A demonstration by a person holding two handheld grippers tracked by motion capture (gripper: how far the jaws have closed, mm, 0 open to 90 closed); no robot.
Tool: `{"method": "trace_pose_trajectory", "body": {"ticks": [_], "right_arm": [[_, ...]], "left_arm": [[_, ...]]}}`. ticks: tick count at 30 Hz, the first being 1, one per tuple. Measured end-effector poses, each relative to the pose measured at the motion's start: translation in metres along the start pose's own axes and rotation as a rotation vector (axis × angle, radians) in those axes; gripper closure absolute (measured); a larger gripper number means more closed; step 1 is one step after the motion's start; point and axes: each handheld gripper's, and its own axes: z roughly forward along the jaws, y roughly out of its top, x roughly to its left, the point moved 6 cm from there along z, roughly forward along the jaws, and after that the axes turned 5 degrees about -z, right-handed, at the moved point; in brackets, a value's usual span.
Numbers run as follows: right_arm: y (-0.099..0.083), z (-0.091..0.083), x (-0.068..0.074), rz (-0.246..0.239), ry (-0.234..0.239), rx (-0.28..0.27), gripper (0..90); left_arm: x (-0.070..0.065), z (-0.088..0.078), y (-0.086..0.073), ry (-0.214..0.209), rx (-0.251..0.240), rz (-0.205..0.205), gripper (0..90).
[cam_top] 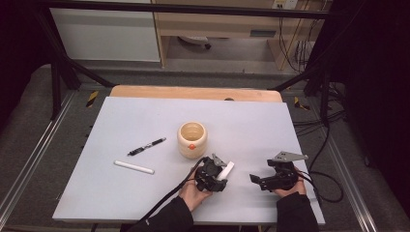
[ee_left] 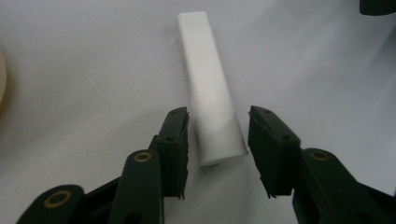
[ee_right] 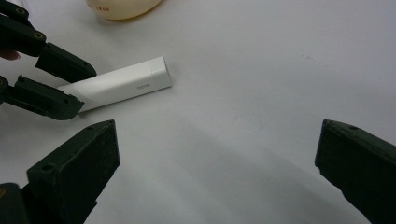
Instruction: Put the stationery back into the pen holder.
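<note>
Nearest the high camera, two dark sleeves are coming in from the bottom edge, each hand carrying a set of tongs over the pale table [cam_top: 121, 125]. On the person's left, the left gripper [cam_top: 223, 175] is straddling the near end of a white stick [ee_left: 210, 93], a flat plastic bar with a cap at its far end, lying flat on the table just in front of the cream cup [cam_top: 192, 139]. Its jaws are sitting at a middling width; one pad is almost against the bar's side, the other is standing off with a clear gap, so nothing is being squeezed yet. Off to the right, the right gripper [cam_top: 256, 180] is hanging wide and empty, a little apart from the stick.

Judging by looks, the stick is light, rigid and smooth (likely slippery under hard pads), so gripping across its narrow width near the open end, where the jaws are already framing it, seems sensible; a pinch too near the tip could make it squirt out.

As for the cup, its mouth is facing up, and it is looking empty from above. A second white stick [cam_top: 134, 167] and a black pen [cam_top: 146, 146] are lying to its left, well apart from both hands.
</note>
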Motion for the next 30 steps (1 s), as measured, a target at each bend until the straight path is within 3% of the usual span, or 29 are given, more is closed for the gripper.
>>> {"method": "trace_pose_trajectory", "body": {"ticks": [15, 22, 30], "right_arm": [[-0.0001, 0.0002, 0.0005, 0.004, 0.003, 0.001, 0.6], [-0.0002, 0.0006, 0.0009, 0.006, 0.005, 0.003, 0.6], [-0.0003, 0.0009, 0.0008, 0.001, 0.005, 0.002, 0.6]], "left_arm": [[-0.0008, 0.0036, -0.0005, 0.017, 0.024, -0.028, 63.8], [0.0006, 0.0036, 0.0000, 0.002, 0.027, -0.039, 66.1], [0.0013, 0.0032, -0.0001, -0.007, 0.027, -0.018, 66.8]]}}
